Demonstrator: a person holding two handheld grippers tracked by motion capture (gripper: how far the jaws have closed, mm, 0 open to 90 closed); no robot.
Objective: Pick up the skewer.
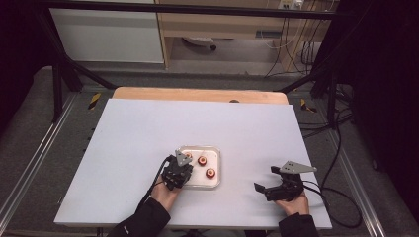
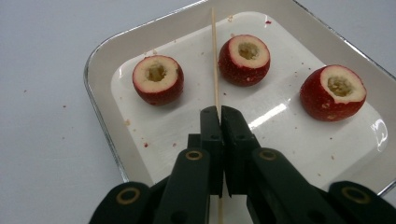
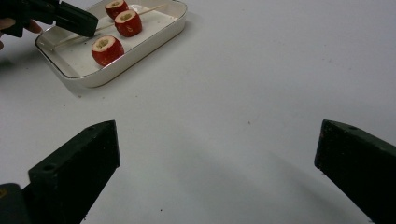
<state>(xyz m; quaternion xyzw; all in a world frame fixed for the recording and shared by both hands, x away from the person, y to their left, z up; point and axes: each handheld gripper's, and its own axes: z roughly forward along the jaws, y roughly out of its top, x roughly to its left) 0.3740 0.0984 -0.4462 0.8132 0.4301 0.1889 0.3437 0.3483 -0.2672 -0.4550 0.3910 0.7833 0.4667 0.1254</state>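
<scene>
A white rectangular tray [image 2: 105,84] holds three cored red fruits: one on the left [image 2: 158,79], one in the middle [image 2: 244,53] and one on the right [image 2: 333,92]. My left gripper [image 2: 220,112] is shut on a thin wooden skewer [image 2: 215,60], which points forward between the left and middle fruits and touches neither. In the high view the left gripper [image 1: 185,165] hangs over the tray's [image 1: 219,163] near-left part. My right gripper [image 3: 217,140] stands open with nothing between its fingers, over bare table to the right of the tray [image 3: 154,39]. In the high view the right gripper [image 1: 265,178] is near the front edge.
The white table top [image 1: 148,128] stretches wide to the left, right and behind the tray. Small red crumbs dot the tray floor. Black frame bars and cables run around the table's sides and back.
</scene>
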